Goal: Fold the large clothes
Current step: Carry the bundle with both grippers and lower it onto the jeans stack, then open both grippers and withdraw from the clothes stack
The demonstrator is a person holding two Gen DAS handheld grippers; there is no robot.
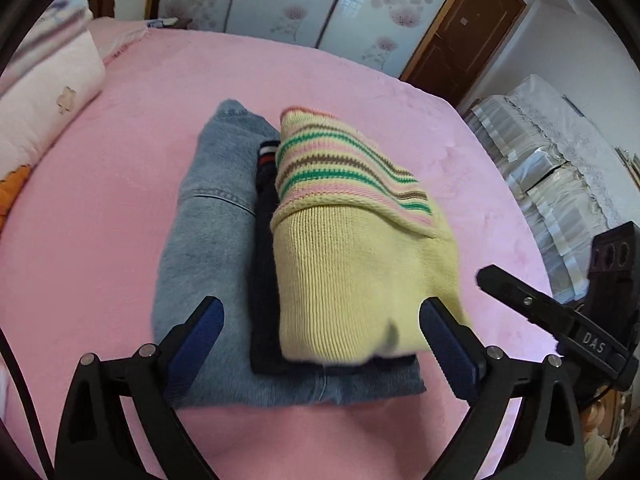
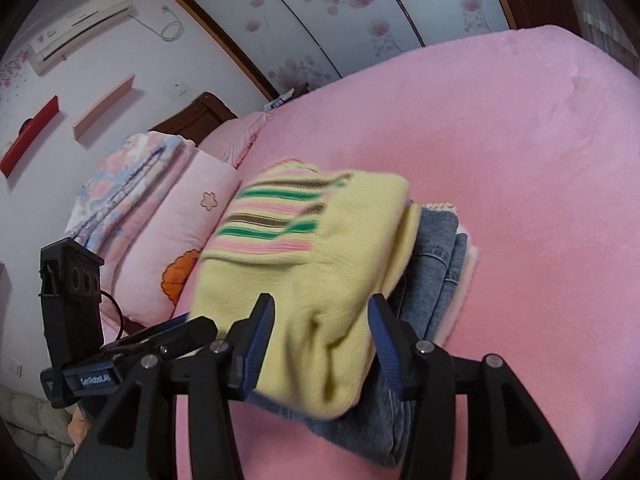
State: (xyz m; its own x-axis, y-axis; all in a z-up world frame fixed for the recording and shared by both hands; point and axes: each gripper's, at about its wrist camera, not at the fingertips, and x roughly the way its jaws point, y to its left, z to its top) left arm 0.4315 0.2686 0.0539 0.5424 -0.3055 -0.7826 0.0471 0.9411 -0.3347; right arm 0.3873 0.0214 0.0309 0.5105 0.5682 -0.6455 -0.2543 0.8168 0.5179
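Sweater [image 1: 352, 264] tops jeans [image 1: 200, 248] on bed [image 1: 100, 208].

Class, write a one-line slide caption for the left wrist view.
Open left gripper faces a folded yellow striped sweater stacked on a dark garment and jeans on a pink bed.

Bare pink bed [image 1: 100, 208] lies open left, right and beyond the folded clothes stack [image 1: 320, 264]; pillows [image 1: 44, 92] crowd the left edge. The other gripper [image 1: 560, 320] sits just right of the stack.

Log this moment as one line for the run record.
stack: yellow striped sweater on dark garment on jeans | left gripper: open | right gripper: open, straddling sweater | surface: pink bed
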